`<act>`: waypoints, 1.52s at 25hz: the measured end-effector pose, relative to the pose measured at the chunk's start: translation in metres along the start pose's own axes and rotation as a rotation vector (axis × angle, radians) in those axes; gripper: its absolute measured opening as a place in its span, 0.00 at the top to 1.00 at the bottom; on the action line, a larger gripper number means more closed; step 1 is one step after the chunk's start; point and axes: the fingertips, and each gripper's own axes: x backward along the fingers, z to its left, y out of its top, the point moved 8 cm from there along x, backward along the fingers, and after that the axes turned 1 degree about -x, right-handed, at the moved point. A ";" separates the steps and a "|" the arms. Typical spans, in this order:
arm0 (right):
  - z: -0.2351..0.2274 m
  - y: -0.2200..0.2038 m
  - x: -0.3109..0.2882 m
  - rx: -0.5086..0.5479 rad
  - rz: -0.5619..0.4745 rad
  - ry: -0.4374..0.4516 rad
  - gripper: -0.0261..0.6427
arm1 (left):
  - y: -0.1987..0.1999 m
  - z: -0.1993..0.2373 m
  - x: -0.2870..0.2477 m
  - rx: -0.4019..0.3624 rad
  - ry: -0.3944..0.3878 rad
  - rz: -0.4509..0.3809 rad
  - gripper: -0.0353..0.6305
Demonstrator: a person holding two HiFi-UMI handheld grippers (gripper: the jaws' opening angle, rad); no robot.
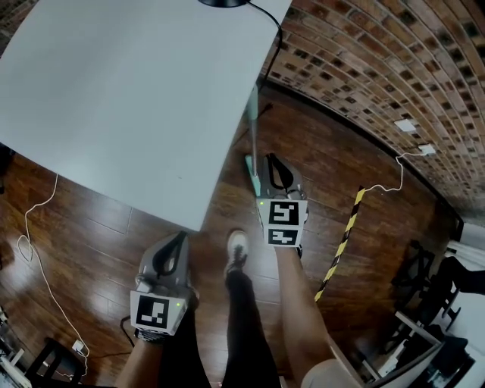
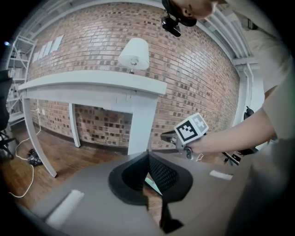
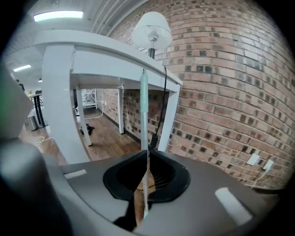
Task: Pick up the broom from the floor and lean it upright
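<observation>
My right tongs [image 3: 147,156] were clamped on the broom [image 3: 144,101], its handle upright against the table [image 3: 106,55]; my left tongs [image 2: 148,153], closed and empty, hung farther back.

The wooden floor [image 1: 98,227] carries 1 white table [image 1: 136,91] at 11 o'clock, with a lamp base [image 1: 223,3] on its 12 o'clock edge. A white cable [image 1: 38,250] lies at 8 o'clock, a yellow-black strip [image 1: 342,239] at 4 o'clock and 1 shoe [image 1: 237,248] at centre. The broom [image 1: 255,136] stands upright beside the table.

Head downward — gripper views apparently share table [image 2: 92,85].
</observation>
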 end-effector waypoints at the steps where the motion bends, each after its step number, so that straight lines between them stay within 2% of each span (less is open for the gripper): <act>1: 0.001 0.003 0.011 0.002 -0.006 -0.005 0.92 | 0.005 0.001 0.004 -0.004 0.004 -0.006 0.95; 7: 0.006 0.046 0.093 -0.004 -0.051 -0.017 0.94 | 0.058 0.004 0.034 -0.043 0.029 -0.061 0.95; 16: 0.024 0.167 0.220 -0.049 -0.216 -0.030 0.94 | 0.164 0.009 0.105 -0.113 0.050 -0.224 0.95; 20: 0.019 0.215 0.269 -0.037 -0.296 -0.032 0.94 | 0.218 -0.006 0.128 -0.114 0.015 -0.321 0.95; 23: 0.025 0.246 0.298 -0.012 -0.337 -0.025 0.94 | 0.250 -0.007 0.148 -0.145 0.028 -0.380 0.95; 27: 0.030 0.287 0.338 0.014 -0.386 -0.025 0.94 | 0.290 -0.018 0.179 -0.189 0.019 -0.417 0.95; 32: 0.043 0.316 0.382 0.007 -0.450 -0.045 0.94 | 0.318 -0.031 0.221 -0.224 -0.002 -0.447 0.95; 36: 0.049 0.329 0.405 0.109 -0.488 -0.087 0.94 | 0.334 -0.035 0.246 -0.262 -0.002 -0.499 0.95; 38: 0.050 0.334 0.412 0.120 -0.496 -0.082 0.94 | 0.341 -0.036 0.254 -0.268 -0.005 -0.527 0.95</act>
